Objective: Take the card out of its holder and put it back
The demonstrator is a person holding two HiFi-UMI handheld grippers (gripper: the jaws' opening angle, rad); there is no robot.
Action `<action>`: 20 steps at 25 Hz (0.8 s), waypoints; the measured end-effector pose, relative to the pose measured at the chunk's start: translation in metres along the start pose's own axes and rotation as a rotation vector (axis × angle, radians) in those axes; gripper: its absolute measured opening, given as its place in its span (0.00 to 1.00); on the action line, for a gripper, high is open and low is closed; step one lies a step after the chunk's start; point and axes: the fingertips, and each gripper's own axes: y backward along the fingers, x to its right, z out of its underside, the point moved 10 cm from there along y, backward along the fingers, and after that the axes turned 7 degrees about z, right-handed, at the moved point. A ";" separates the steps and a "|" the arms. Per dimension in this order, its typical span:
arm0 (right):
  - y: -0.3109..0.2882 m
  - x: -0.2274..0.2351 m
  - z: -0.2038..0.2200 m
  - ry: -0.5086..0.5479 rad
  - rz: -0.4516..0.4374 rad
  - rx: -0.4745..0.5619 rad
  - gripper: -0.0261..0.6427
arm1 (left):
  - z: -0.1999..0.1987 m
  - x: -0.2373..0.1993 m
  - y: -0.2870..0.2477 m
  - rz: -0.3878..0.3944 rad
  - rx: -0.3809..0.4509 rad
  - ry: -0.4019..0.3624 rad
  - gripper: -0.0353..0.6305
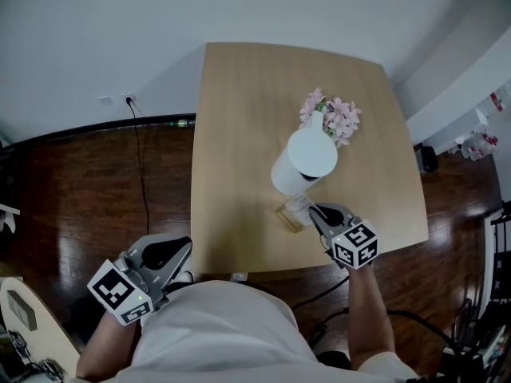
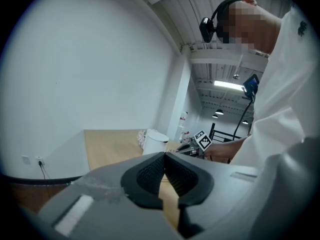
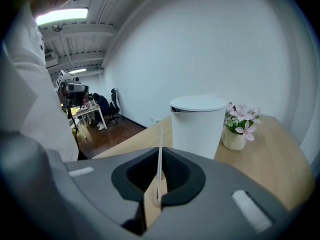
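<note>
My right gripper (image 1: 314, 211) pinches the card (image 3: 159, 166) edge-on between its pads, with the holder (image 1: 291, 214) just ahead of its tips. Whether the card has left the slot I can't tell, so re-seating it is probably what's left. My left gripper (image 2: 164, 155) hangs closed and empty, well away from the holder.

Table (image 1: 239, 134): pale wood, matt, smooth. Floor (image 1: 88, 182): dark wood boards, glossy. Bin (image 1: 311, 154): white plastic, smooth, satin. Right gripper (image 3: 159, 183): grey matt plastic shell, black ribbed pads (image 3: 176, 170). Card (image 3: 160, 156): thin, smooth.
</note>
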 end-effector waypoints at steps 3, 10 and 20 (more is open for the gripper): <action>-0.004 -0.001 0.001 0.007 -0.012 -0.011 0.07 | 0.000 0.000 -0.003 -0.001 -0.008 0.004 0.06; -0.013 0.000 0.018 0.009 -0.021 -0.018 0.07 | -0.001 0.001 -0.009 0.000 -0.020 0.006 0.06; -0.030 0.004 0.044 0.001 -0.035 -0.042 0.07 | -0.001 0.000 -0.003 -0.001 -0.040 0.006 0.06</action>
